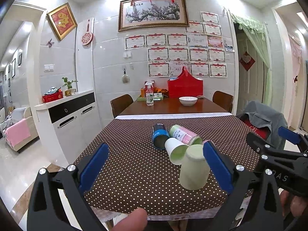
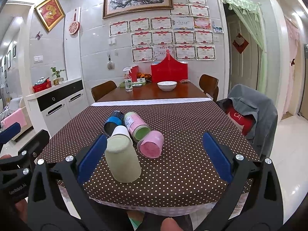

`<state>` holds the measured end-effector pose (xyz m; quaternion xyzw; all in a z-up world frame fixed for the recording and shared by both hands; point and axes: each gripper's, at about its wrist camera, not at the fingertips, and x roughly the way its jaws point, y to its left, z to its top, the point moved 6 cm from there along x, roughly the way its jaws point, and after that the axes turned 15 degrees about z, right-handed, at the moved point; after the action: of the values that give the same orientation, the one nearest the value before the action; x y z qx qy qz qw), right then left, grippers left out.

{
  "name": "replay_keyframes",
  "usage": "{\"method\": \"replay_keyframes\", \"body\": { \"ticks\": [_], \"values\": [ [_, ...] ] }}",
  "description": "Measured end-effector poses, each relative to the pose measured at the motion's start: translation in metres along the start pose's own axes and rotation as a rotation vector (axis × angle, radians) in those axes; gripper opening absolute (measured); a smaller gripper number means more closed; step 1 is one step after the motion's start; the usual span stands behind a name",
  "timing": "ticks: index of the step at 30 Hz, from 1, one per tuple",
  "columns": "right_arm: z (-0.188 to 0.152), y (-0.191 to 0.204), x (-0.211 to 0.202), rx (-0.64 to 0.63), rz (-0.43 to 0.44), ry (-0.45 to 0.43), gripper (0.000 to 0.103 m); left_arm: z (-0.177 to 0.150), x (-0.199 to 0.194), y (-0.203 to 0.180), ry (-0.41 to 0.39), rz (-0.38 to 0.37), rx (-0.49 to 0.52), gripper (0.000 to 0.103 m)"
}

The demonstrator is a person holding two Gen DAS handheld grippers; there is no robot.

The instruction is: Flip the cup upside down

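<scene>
Pale green cup (image 1: 194, 170) (image 2: 123, 158) upside down, near tablecloth edge.

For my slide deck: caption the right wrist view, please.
Open right gripper facing a pale green cup standing upside down on the dotted tablecloth.

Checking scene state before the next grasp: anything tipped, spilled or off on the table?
Four cups lie on their sides in a cluster: blue cup, white cup, pink-and-green cup, pink cup. The pale green cup stands rim down near the table edge. No spill visible. Both grippers open, holding nothing.
</scene>
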<state>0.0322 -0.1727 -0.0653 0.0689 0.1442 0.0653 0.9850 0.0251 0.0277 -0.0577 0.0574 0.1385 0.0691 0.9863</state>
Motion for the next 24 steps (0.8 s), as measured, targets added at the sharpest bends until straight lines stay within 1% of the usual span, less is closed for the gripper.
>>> {"method": "replay_keyframes", "body": {
  "ticks": [24],
  "values": [
    [0.0007,0.0043,0.0019,0.005,0.003,0.003,0.097,0.0014,-0.0012,-0.0011,0.000,0.000,0.001,0.097]
  ]
}}
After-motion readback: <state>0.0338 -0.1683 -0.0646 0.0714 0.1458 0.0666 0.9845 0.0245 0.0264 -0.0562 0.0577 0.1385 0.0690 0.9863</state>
